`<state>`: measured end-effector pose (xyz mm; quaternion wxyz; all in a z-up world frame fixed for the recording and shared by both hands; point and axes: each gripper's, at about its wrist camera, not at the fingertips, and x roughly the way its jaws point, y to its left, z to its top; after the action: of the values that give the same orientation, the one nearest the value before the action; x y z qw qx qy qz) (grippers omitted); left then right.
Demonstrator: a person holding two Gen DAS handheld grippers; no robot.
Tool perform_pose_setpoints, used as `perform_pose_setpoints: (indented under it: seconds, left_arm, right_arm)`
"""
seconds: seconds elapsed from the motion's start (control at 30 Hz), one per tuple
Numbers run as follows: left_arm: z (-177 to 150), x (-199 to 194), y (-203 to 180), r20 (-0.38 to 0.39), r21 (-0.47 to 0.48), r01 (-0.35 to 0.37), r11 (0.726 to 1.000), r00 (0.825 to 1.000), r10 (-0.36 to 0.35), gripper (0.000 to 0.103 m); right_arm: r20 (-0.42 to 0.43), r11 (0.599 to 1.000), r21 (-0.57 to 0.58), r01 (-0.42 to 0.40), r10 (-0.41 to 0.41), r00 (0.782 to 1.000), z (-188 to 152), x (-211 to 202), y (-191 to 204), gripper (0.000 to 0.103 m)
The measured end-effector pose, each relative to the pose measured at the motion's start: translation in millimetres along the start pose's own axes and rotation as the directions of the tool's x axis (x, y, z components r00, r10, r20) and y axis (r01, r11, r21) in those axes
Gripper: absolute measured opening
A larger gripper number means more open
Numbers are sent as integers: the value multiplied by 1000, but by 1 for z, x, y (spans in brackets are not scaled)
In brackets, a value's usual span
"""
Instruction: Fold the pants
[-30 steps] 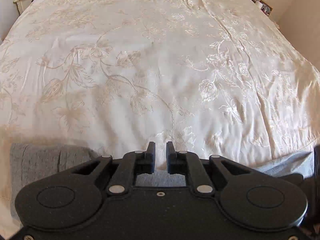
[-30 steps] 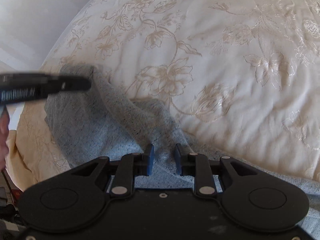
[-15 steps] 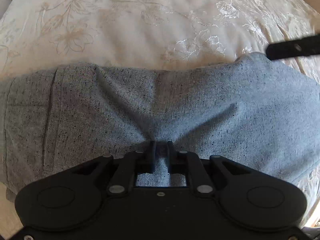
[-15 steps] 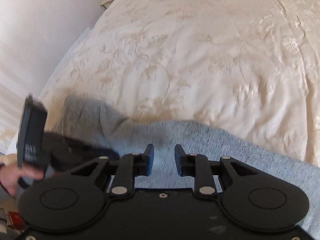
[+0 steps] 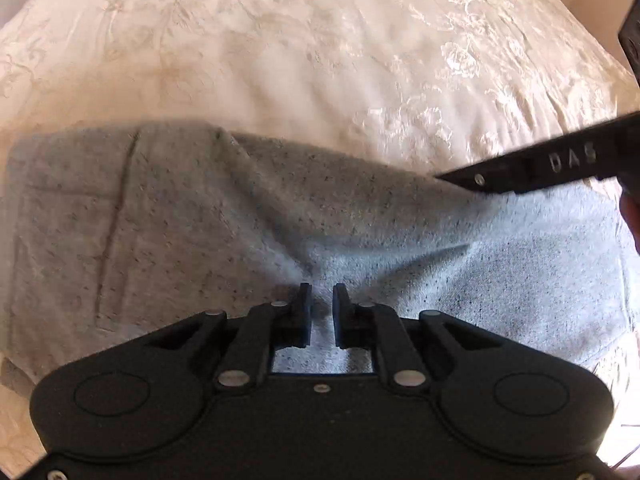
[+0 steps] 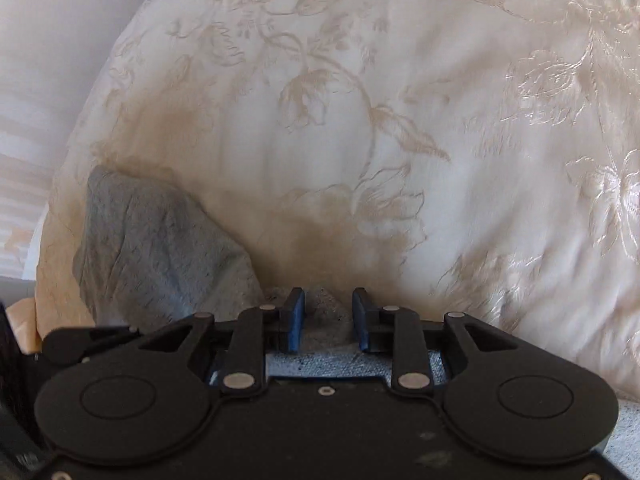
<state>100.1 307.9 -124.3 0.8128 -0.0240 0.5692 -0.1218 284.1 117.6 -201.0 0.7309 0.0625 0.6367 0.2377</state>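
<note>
Grey speckled pants (image 5: 200, 220) lie crosswise on the cream floral bedspread (image 5: 320, 60). My left gripper (image 5: 322, 300) is shut on a pinch of the pants, and creases run out from its tips. One finger (image 5: 520, 168) of the right gripper reaches in from the right and touches the pants' far edge. In the right wrist view, my right gripper (image 6: 328, 304) points down at the bed with its jaws opening. A small hump of the pants (image 6: 324, 312) sits loose between them. A folded part of the pants (image 6: 152, 248) lies to its left.
The bedspread (image 6: 400, 120) fills both views beyond the pants. The bed's left edge and a pale wall (image 6: 40, 40) show in the right wrist view. A hand (image 5: 632, 220) shows at the right edge of the left wrist view.
Both grippers have come down closer to the bed. The pants now spread across the left wrist view. The right gripper's jaws have widened around the cloth.
</note>
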Motion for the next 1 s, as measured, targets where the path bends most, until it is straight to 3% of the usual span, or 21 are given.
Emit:
perform_pose_setpoints:
  seconds: [0.03,0.1,0.2,0.33,0.43,0.53,0.63,0.7,0.77,0.83,0.9,1.0]
  left_arm:
    - [1,-14,-1,62,21,-24,1000,998,22,16]
    - [8,-43,-1,184,54,-41,998,983,30,17]
    - [33,-56,0,275,59,-77,995,960,58,20]
    - [56,-28,15,223,-26,-189,982,956,190,20]
    - [50,3,34,131,-43,-218,975,966,222,27]
    - [34,6,33,145,44,-280,959,952,271,28]
    - [22,14,27,106,153,-322,934,945,308,28]
    - [21,20,16,114,255,-356,899,934,338,28]
    - [27,15,6,99,296,-370,880,929,357,27]
    - [38,0,0,130,256,-369,893,929,347,27]
    - [48,-15,-6,192,191,-329,925,936,294,27]
    - [54,-11,-14,180,173,-204,964,968,172,28]
  right_arm:
    - [30,1000,-27,-11,12,999,-8,-6,4,24]
    - [93,996,-85,2,6,996,-27,-21,17,4]
    - [158,995,-104,-8,24,987,-46,-39,27,3]
    - [245,994,-107,-22,48,968,-50,-58,35,3]
    - [386,999,25,26,-34,922,-28,-72,18,2]
    - [401,990,141,29,-84,912,2,-61,-3,2]
    - [401,991,112,66,-106,910,20,-53,0,2]
    - [416,993,66,94,-113,902,26,-52,6,1]
    - [382,992,83,95,-120,916,36,-40,0,4]
    - [355,987,147,65,-114,928,39,-38,-13,11]
    - [408,981,188,41,-116,906,28,-48,-20,15]
    - [421,980,180,89,-159,893,9,-57,-18,17]
